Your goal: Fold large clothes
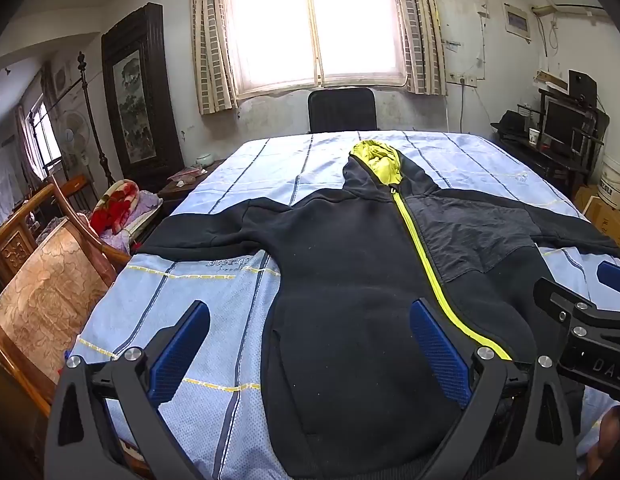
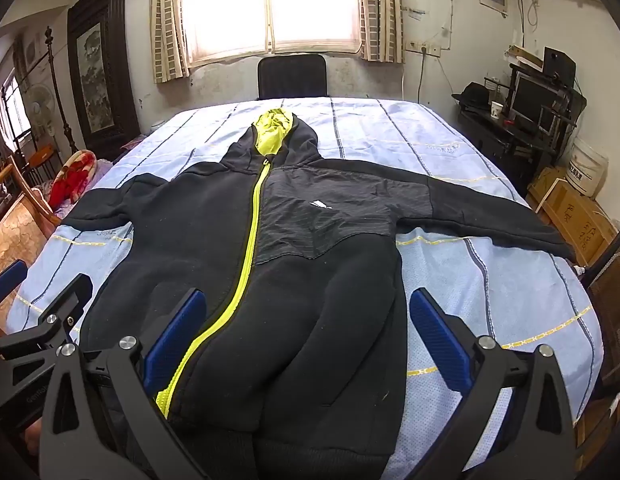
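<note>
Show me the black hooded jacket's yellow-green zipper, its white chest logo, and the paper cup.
yellow-green zipper (image 2: pixel 251 240), right wrist view, mid-length
white chest logo (image 2: pixel 320 205), right wrist view, centre
paper cup (image 2: pixel 496 110), right wrist view, side wall

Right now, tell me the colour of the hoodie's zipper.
Bright yellow-green zipper, clearest in the right wrist view.

I see the hoodie (image 1: pixel 350 280) lying flat on the counter (image 1: pixel 213 320), hood toward the far chair (image 1: pixel 342 110), sleeves spread to both sides. My left gripper (image 1: pixel 310 356) and right gripper (image 2: pixel 305 340) hover side by side over its near hem.
</note>
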Demonstrator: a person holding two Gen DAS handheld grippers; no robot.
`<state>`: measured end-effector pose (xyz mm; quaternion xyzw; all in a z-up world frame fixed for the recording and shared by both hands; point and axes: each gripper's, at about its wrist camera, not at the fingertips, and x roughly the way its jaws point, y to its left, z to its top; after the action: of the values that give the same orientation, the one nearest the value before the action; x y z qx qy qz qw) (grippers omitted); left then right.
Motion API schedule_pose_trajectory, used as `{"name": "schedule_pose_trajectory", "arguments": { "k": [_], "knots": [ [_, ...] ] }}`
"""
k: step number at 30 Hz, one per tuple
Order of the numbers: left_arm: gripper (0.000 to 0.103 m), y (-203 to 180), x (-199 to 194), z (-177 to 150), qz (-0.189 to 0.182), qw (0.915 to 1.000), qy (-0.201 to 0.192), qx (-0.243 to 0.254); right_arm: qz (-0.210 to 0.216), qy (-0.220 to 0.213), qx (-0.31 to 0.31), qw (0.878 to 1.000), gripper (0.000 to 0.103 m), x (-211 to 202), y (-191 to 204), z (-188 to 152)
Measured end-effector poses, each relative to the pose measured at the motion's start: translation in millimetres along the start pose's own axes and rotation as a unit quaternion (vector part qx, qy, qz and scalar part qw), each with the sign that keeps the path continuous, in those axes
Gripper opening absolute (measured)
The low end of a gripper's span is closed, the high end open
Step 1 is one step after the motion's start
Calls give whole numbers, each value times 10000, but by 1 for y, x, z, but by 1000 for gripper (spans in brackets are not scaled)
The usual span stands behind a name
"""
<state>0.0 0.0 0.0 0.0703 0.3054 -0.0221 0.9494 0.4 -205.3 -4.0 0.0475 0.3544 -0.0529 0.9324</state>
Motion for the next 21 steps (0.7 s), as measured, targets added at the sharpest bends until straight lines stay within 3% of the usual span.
{"name": "schedule_pose_trajectory", "arguments": {
  "k": [21],
  "knots": [
    [100, 0, 0, 0, 5, 10000, -20, 12, 8, -7, 39, 10000, 99, 0, -1, 0]
  ]
}}
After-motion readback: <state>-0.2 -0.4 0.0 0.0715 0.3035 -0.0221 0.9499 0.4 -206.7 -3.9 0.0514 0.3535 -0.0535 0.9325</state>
